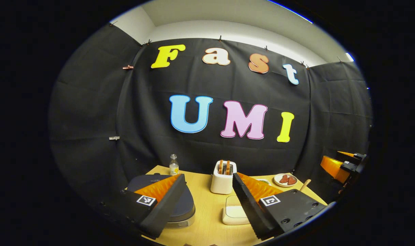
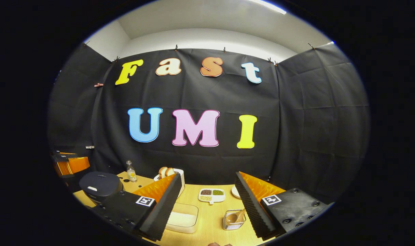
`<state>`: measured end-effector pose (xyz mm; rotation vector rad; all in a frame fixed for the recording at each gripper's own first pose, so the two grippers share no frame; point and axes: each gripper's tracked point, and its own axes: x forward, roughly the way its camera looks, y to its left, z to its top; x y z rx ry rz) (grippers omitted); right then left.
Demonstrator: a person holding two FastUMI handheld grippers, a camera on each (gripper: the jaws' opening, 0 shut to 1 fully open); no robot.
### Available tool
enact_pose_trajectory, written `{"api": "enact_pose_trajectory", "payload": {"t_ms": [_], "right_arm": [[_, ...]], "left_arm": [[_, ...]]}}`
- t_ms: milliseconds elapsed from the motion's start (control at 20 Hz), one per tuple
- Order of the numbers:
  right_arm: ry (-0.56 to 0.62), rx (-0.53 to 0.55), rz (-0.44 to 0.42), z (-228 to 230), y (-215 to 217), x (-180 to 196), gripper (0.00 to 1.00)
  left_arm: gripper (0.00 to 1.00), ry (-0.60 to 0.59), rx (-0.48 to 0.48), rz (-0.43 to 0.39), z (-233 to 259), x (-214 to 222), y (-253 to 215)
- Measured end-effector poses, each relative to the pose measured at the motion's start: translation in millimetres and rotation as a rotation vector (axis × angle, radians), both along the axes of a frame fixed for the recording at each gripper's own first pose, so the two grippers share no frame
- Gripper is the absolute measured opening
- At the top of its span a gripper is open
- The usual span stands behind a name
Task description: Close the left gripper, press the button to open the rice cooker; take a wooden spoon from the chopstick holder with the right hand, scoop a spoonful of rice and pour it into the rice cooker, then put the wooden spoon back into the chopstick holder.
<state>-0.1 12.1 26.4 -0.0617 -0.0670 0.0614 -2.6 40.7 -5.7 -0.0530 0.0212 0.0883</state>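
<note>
A: The left gripper (image 1: pixel 207 205) is spread wide with nothing between its fingers, held above the wooden bench (image 1: pixel 207 222). In the left gripper view the rice cooker (image 1: pixel 183 205) sits under and just behind its left finger, dark lid down.

B: And the right gripper (image 2: pixel 207 208)?

A: Also wide open and empty. In the right gripper view the chopstick holder (image 2: pixel 234 220) stands just beside the inner edge of its right finger, with the wooden spoon (image 2: pixel 235 216) lying in it, bowl end showing.

B: Where is the rice?

A: In a clear rectangular container (image 2: pixel 182 217), partly behind the right gripper's left finger. The left gripper view shows the same container (image 1: pixel 235 212) between its own fingers, nearer the right one.

B: What else is on the bench?

A: A white toaster (image 1: pixel 222 179) with bread slices in its slots, a small glass bottle (image 1: pixel 174 164) at the back, and a plate (image 1: pixel 285 180) of reddish pieces to the right. The right gripper view adds a divided dish (image 2: pixel 211 194) of grains behind the holder. There the rice cooker (image 2: pixel 99 184) sits far left, lid closed, with the other gripper's orange body near it at the edge.
</note>
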Motion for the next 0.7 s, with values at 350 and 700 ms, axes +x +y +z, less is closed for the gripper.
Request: {"api": "enact_pose_trajectory", "payload": {"t_ms": [350,700], "right_arm": [[0.003,-0.012,-0.001,-2.6,-4.1,4.9,0.98],[0.038,-0.015,-0.029,-13.6,-8.5,0.8,0.98]], "left_arm": [[0.95,-0.005,-0.004,0.074,11.8,8.5,50.9],[0.5,0.061,-0.003,0.133,-1.9,14.0,106.4]]}}
